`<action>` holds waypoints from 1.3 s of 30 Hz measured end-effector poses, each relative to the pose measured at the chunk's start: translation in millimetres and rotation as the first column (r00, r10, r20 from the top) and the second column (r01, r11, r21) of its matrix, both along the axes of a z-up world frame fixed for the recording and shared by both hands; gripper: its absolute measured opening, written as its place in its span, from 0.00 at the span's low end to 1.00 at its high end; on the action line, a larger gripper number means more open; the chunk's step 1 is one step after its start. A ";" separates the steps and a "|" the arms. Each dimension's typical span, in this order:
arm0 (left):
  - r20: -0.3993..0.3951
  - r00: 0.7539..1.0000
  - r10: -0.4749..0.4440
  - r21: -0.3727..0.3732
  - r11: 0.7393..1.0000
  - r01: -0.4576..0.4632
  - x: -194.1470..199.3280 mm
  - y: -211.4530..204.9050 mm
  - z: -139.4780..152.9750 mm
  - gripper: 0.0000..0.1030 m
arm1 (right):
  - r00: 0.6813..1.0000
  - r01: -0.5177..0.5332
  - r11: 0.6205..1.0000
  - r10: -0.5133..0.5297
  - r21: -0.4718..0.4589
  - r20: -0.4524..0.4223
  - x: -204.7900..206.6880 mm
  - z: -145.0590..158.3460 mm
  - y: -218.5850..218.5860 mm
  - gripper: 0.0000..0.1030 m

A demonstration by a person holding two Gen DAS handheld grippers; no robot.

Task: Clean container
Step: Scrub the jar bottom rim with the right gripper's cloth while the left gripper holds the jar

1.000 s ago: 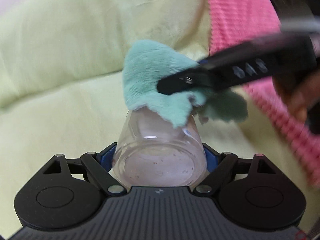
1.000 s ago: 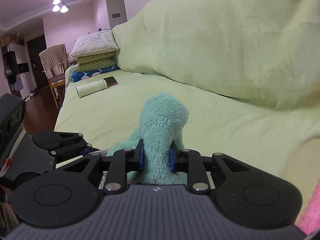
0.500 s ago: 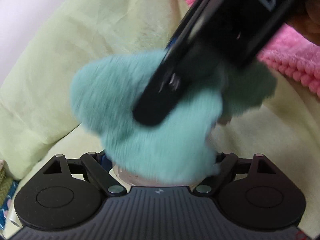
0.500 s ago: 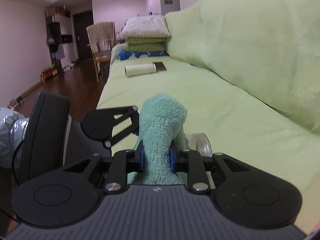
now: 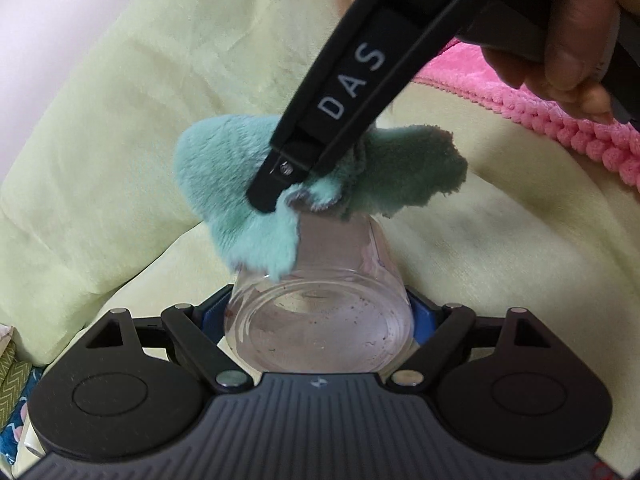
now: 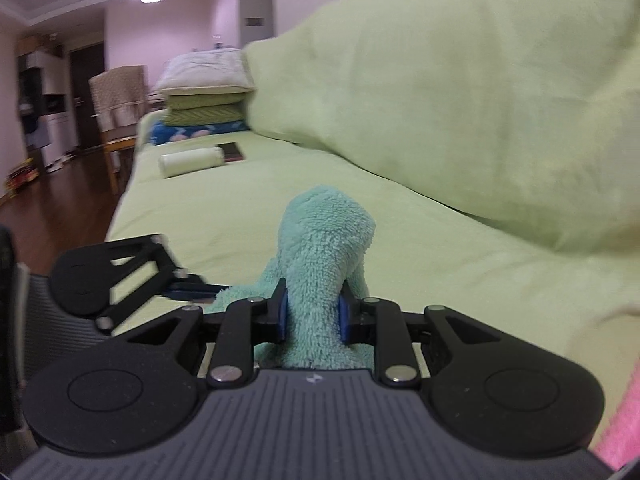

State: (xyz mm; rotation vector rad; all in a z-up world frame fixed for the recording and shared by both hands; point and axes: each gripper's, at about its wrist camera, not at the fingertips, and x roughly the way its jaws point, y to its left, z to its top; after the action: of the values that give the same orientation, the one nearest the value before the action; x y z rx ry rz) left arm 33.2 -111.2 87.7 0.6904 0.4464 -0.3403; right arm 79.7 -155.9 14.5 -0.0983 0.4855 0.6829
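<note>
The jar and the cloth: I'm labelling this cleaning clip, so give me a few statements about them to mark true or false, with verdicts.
1. The left gripper clamps a clear jar. True.
2. The right gripper is shut on a teal cloth. True.
3. The cloth is red. False: it is teal and fluffy.
4. The jar is spotless inside. False: small dark specks show through its base.
5. The cloth sits at the jar's far end, away from the left gripper. True.
6. The jar stands on a wooden table. False: it is held above a pale green sofa cover.
</note>
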 end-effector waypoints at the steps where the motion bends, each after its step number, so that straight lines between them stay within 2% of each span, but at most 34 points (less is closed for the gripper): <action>1: -0.010 1.000 0.004 -0.014 1.000 -0.004 1.8 1.1 0.9 0.83 | 1.000 0.007 1.000 -0.007 0.021 -0.016 2.0 -1.1 -4.4 0.19; 3: -0.055 0.998 0.018 -0.068 0.997 -0.022 8.1 5.9 4.8 0.83 | 0.999 0.017 0.999 -0.015 0.052 -0.037 4.5 -2.8 -9.2 0.19; 5: -0.145 0.989 0.031 -0.171 0.984 -0.056 19.8 16.4 11.0 0.83 | 0.999 0.020 0.998 -0.017 0.060 -0.047 5.7 -3.3 -10.6 0.19; 8: -0.289 0.957 0.018 -0.355 0.926 -0.124 38.4 38.3 18.9 0.84 | 0.998 0.019 0.997 -0.015 0.070 -0.060 6.5 -3.8 -11.0 0.20; 10: -0.326 0.945 -0.001 -0.423 0.895 -0.145 43.5 47.4 21.2 0.83 | 0.997 0.020 0.997 -0.015 0.069 -0.072 5.3 -1.4 -13.7 0.20; 11: -0.319 0.948 -0.001 -0.417 0.898 -0.139 42.9 46.4 21.2 0.83 | 0.997 0.020 0.998 -0.015 0.064 -0.080 4.7 0.6 -14.9 0.20; 13: -0.274 0.962 0.012 -0.355 0.928 -0.113 39.3 37.1 21.2 0.84 | 0.996 0.011 0.999 -0.006 0.052 -0.087 1.9 6.2 -16.1 0.20; 14: -0.231 0.973 0.024 -0.299 0.950 -0.095 37.7 32.0 20.4 0.84 | 0.997 -0.012 0.999 0.016 0.047 -0.077 -1.4 9.9 -15.1 0.20; 15: -0.160 0.986 0.039 -0.205 0.976 -0.072 34.1 22.3 19.0 0.83 | 0.997 -0.048 0.998 0.051 0.046 -0.061 -5.2 13.8 -13.6 0.20; 16: -0.098 0.994 0.040 -0.116 0.992 -0.051 28.4 11.2 16.0 0.83 | 0.995 -0.088 0.995 0.090 0.047 -0.049 -9.2 17.3 -11.2 0.20; 17: -0.061 0.998 0.032 -0.058 0.998 -0.035 25.0 5.8 11.0 0.83 | 0.991 -0.126 0.991 0.128 0.046 -0.046 -12.7 19.2 -7.7 0.20; 19: -0.035 0.999 0.016 -0.016 1.000 -0.017 22.8 1.6 6.5 0.83 | 0.977 -0.202 0.979 0.204 0.040 -0.056 -17.9 18.2 0.9 0.20; 22: -0.049 0.999 0.016 -0.035 0.999 -0.017 27.4 3.2 7.6 0.83 | 0.960 -0.270 0.961 0.274 0.057 -0.065 -21.0 11.8 9.5 0.20; 24: -0.070 0.997 0.024 -0.063 0.998 -0.029 32.3 6.2 9.4 0.83 | 0.960 -0.264 0.960 0.271 0.087 -0.070 -18.5 10.1 11.2 0.20; 26: -0.100 0.994 0.037 -0.102 0.994 -0.048 38.9 9.8 12.3 0.83 | 0.964 -0.259 0.963 0.263 0.077 -0.045 -17.9 8.2 14.9 0.20; 29: -0.135 0.990 0.051 -0.141 0.988 -0.070 47.5 12.9 15.8 0.83 | 0.972 -0.232 0.971 0.233 0.056 -0.008 -15.0 6.0 18.8 0.20; 39: -0.128 0.991 0.048 -0.144 0.987 -0.067 59.5 7.9 17.3 0.83 | 0.997 -0.076 0.995 0.076 0.061 0.003 -0.1 0.1 12.8 0.19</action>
State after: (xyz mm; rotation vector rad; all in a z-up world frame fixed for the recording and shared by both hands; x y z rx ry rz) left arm 92.7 -103.2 105.0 0.5127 0.5523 -0.3590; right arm 79.6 -143.2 14.6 -0.0601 0.4612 0.7719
